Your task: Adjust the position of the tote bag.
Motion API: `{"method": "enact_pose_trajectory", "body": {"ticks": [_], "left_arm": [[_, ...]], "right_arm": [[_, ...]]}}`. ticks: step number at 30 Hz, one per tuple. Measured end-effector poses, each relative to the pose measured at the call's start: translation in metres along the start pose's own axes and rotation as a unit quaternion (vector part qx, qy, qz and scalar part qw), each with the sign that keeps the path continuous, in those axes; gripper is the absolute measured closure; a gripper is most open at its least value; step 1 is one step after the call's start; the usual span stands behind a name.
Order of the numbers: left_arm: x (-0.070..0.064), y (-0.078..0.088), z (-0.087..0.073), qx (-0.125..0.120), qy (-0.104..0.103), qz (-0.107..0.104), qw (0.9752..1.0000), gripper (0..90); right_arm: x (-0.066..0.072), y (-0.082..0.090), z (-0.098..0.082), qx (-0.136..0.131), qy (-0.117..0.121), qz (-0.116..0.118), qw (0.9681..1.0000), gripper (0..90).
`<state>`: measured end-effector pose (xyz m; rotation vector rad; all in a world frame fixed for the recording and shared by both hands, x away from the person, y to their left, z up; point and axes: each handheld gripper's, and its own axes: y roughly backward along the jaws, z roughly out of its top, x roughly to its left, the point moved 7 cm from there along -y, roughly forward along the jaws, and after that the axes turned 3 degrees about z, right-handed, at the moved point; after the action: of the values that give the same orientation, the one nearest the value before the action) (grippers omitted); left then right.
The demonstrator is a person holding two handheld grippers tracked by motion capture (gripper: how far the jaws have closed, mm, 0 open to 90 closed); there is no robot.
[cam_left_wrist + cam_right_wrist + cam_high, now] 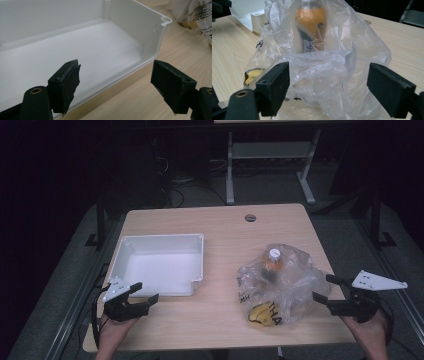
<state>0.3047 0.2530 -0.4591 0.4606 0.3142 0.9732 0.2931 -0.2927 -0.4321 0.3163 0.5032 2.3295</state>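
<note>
A crumpled clear plastic bag (282,282) lies on the right half of the wooden table (220,227). Inside it stands a bottle with orange contents (272,261) and a white cap, and a yellow item (262,315) shows at its near edge. My right gripper (325,288) is open just right of the bag; in the right gripper view the bag (322,57) sits between and beyond the jaws. A white empty tray (157,265) rests on the left half. My left gripper (145,291) is open at the tray's near left corner, its jaws straddling the tray rim (140,62).
A round cable hole (250,217) sits near the table's far edge. Bare wood lies between tray and bag. Beyond the table stand a white desk frame (270,165) and dark floor with cables.
</note>
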Motion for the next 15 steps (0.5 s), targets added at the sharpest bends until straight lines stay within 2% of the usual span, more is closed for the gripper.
{"method": "enact_pose_trajectory", "body": {"ticks": [6,7,15], "left_arm": [[-0.0015,-0.0023,-0.0008,0.004,-0.002,-0.006,1.0000,22.5],[-0.0012,-0.0020,-0.0013,0.007,-0.009,-0.008,0.9999,22.5],[-0.0055,-0.0041,-0.0005,0.015,-0.023,-0.026,0.9993,22.8]], "right_arm": [[0.0004,-0.0011,-0.0013,0.004,0.001,0.001,1.0000,17.5],[0.0004,-0.0011,-0.0014,0.005,0.001,0.001,1.0000,17.5],[0.0004,0.0004,0.0011,0.002,-0.001,0.000,1.0000,17.3]]}}
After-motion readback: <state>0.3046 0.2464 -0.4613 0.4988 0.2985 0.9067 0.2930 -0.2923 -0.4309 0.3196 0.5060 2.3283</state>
